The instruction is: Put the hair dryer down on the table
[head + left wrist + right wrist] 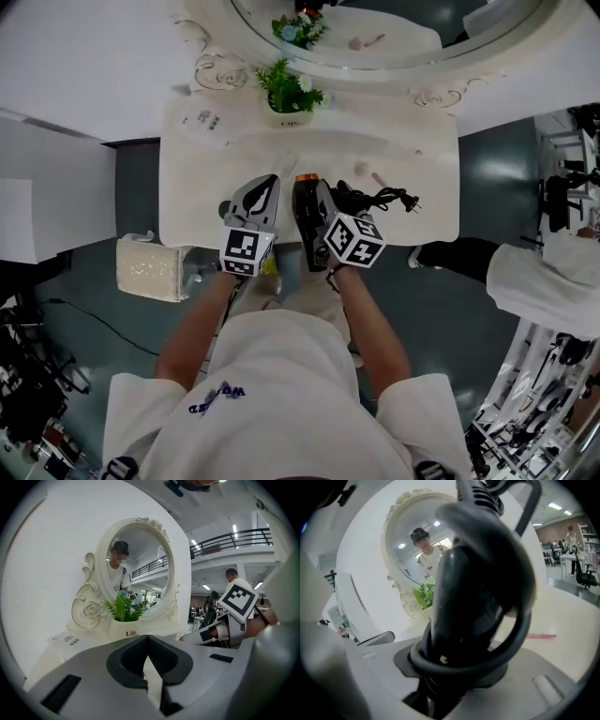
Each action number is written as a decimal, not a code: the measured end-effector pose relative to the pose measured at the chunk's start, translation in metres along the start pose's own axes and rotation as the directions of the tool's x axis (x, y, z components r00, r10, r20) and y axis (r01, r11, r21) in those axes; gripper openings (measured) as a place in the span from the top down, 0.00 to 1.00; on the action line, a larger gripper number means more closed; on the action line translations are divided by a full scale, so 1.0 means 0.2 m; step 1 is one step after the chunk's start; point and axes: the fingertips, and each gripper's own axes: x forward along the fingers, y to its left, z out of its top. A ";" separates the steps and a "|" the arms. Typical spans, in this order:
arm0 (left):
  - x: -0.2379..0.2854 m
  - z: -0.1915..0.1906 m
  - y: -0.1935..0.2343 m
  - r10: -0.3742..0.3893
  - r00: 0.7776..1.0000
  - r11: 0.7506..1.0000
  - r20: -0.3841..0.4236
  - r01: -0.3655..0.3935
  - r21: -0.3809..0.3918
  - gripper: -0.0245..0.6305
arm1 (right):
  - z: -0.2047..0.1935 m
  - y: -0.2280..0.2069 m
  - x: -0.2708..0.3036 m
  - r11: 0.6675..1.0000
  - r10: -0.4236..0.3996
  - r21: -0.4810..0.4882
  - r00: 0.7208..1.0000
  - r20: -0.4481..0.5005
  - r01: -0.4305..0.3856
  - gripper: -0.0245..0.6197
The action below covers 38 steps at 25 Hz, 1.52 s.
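- Hair dryer (306,214) sits pinched in my right gripper (454,667). Its fingers are clamped on the black body, and a loop of cord (519,634) is caught round it just above them.
- From the head view, it lies along the near middle of the white bench (187,202), its orange-tipped end pointing away towards the potted plant (289,94). I cannot tell whether it already rests on the top.
- The rest of the cord and the plug (410,201) lie on the bench just to the right.
- My left gripper (148,641) is just beside it on the left, fingers pressed together at the tips and holding nothing.
- I judge this to be the set-down step, with the release not yet made.
- Next, I would ease the dryer down until the bench carries it, then spread the right fingers and draw back without dragging the cord.
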 end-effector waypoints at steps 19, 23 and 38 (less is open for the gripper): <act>0.03 -0.18 0.04 0.018 0.997 1.000 -0.072 -0.019 -0.012 0.95 | -0.04 0.01 0.21 0.998 -0.052 -0.036 0.999 0.003 0.052 0.64; 0.04 -0.19 0.05 0.022 0.997 1.000 -0.078 -0.024 -0.016 0.95 | -0.02 0.04 0.25 0.998 -0.048 -0.049 0.999 0.013 0.048 0.64; 0.06 -0.23 0.07 0.025 0.994 0.999 -0.103 -0.028 -0.024 0.95 | -0.02 0.05 0.34 0.996 -0.059 -0.060 0.998 0.017 0.060 0.63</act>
